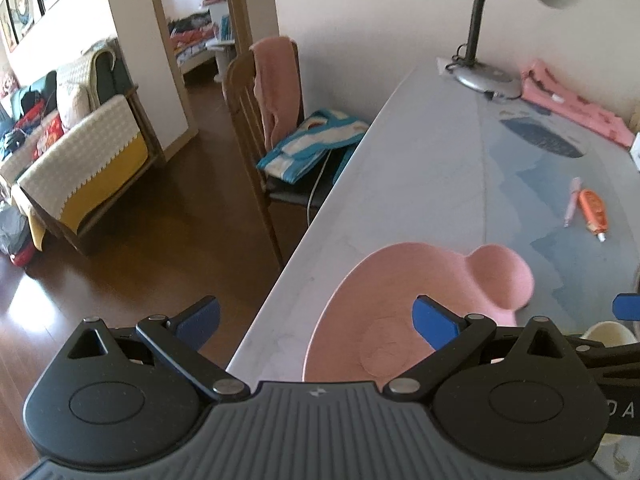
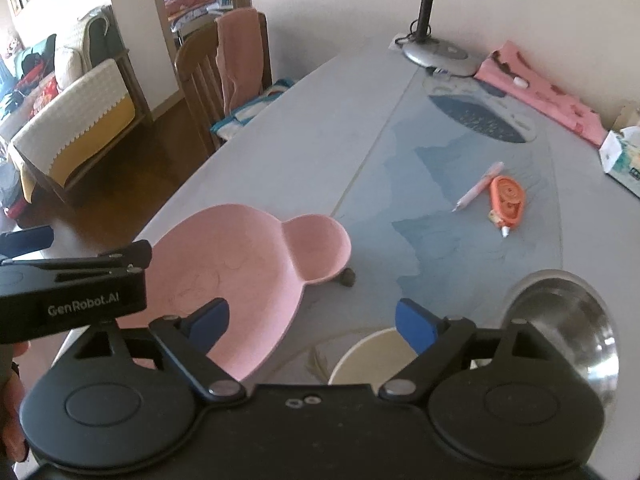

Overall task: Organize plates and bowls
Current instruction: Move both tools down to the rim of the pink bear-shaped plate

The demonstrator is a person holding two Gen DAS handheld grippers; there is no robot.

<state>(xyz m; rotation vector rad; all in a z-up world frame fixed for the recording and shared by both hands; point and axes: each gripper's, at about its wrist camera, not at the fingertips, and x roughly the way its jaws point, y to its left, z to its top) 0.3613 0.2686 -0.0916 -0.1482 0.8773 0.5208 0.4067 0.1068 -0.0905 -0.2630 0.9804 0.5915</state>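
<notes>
Presently both grippers stand open, empty: left gripper (image 1: 316, 322) straddles the near rim of the smooth pink bear-shaped plate (image 2: 236, 264); right gripper (image 2: 312, 322) hovers right of the plate, above a cream bowl (image 2: 372, 354), beside a shiny steel bowl (image 2: 568, 320).

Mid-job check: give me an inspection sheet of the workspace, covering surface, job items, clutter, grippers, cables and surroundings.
Surface: grey table with a blue patterned mat on its right part.
Job's things: pink bear-shaped plate near the table's left edge; cream bowl and steel bowl at the near side, apart from the plate.
Clutter: orange correction tape beside a pink pen; desk lamp, pink cloth, tissue box at the far side.
Grippers: left gripper open above the plate's near rim, holding nothing; right gripper open above the cream bowl.
Cables: lamp cord coiled at its base; a white cable on the chair seat.
Surroundings: wooden chair draped with a pink towel; sofa; open doorway.
</notes>
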